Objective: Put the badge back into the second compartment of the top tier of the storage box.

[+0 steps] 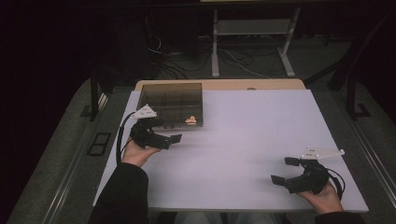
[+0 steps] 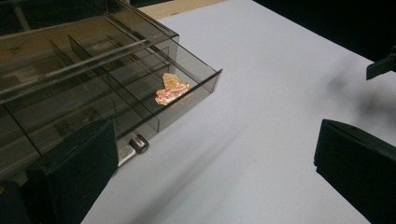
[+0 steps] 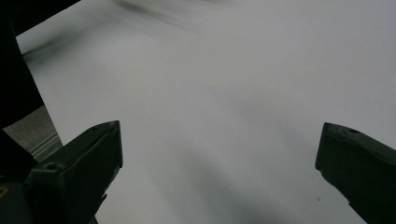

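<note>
Hovering just in front of the smoky clear organizer box (image 1: pixel 172 95), the left tool (image 1: pixel 170 132) has its jaws spread wide with nothing between them. A small orange-pink trinket (image 2: pixel 171 89) lies in the box's front corner compartment. Well away from the box, the right tool (image 1: pixel 285 170) rests over the white surface (image 1: pixel 243 135), jaws apart and empty.

A clear smoky plastic box with divided compartments (image 1: pixel 172 106) stands on the flat white counter (image 1: pixel 252 135), at its far left part. A small orange-pink trinket (image 1: pixel 191 120) lies in the near right compartment. The left gripper (image 1: pixel 163 133) is just before the box; the right gripper (image 1: pixel 286 171) is well apart, at the near right corner.
</note>
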Tool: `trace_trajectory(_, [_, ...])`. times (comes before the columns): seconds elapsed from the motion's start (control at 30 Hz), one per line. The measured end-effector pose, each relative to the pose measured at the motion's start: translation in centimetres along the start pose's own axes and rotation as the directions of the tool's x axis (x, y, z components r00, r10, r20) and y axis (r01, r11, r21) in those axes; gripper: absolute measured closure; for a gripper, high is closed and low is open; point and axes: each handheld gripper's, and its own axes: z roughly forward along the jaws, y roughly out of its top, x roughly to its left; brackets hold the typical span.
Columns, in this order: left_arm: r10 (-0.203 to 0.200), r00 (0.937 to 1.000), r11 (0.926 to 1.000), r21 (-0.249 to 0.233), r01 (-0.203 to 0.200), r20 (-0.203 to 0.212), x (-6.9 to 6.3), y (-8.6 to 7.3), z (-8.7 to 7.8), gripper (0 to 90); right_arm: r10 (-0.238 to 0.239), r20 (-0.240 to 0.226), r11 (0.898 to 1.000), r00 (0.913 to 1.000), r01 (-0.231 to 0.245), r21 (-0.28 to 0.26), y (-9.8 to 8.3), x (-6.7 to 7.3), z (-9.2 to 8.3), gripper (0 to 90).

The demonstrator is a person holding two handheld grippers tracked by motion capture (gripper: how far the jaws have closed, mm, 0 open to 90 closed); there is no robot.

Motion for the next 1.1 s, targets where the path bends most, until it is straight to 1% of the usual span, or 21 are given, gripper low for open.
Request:
trace_trajectory(0.1, [-0.007,1.0,0.9999,-0.012,0.007,0.002,-0.2,-0.5,0.0,0.0,0.002,-0.001,1.0,1.0,-0.002,0.003,0.0,0.1,0.1,0.0])
trace_trajectory(0.13, [-0.008,1.0,0.9998,-0.015,0.008,0.003,-0.3,-0.6,0.0,0.0,-0.004,0.0,1.0,1.0,0.004,0.0,0.0,0.0,0.1,0.0])
trace_trajectory(0.3, [-0.013,0.9999,0.9997,-0.021,0.013,0.008,-0.6,-1.3,-0.1,0.0,-0.001,-0.002,1.0,1.0,0.001,0.003,0.0,0.1,0.1,0.0])
trace_trajectory(0.4, [-0.016,0.9998,0.9994,-0.03,0.016,0.012,-1.0,-1.7,-0.2,0.0,-0.001,-0.002,1.0,1.0,0.001,0.006,0.0,0.1,0.2,0.0])
trace_trajectory(0.5, [-0.01,0.9999,0.9995,-0.03,0.011,0.014,-1.4,-2.1,-0.3,0.0,0.0,-0.002,1.0,1.0,0.0,0.007,0.1,0.2,0.2,0.0])
trace_trajectory(0.63, [-0.017,0.9996,0.9989,-0.043,0.018,0.02,-1.8,-2.7,-0.4,0.0,-0.004,-0.001,1.0,1.0,0.004,0.006,0.1,0.2,0.2,0.0])
trace_trajectory(0.67, [-0.012,0.9998,0.9991,-0.04,0.013,0.019,-2.0,-3.0,-0.4,0.0,-0.001,-0.002,1.0,1.0,0.001,0.008,0.1,0.2,0.2,0.0])
trace_trajectory(0.83, [-0.011,0.9997,0.999,-0.042,0.012,0.02,-2.5,-4.0,-0.4,0.0,0.002,0.0,1.0,1.0,-0.002,0.006,0.1,0.1,0.2,0.0])
trace_trajectory(0.93, [-0.014,0.9995,0.9988,-0.047,0.015,0.029,-2.7,-4.6,-0.5,0.0,0.001,-0.001,1.0,1.0,-0.001,0.007,0.1,0.1,0.2,0.0])
trace_trajectory(1.1, [-0.017,0.9994,0.9979,-0.062,0.019,0.03,-3.1,-5.6,-0.7,0.0,0.002,-0.001,1.0,1.0,-0.002,0.007,0.0,0.1,0.2,0.0])
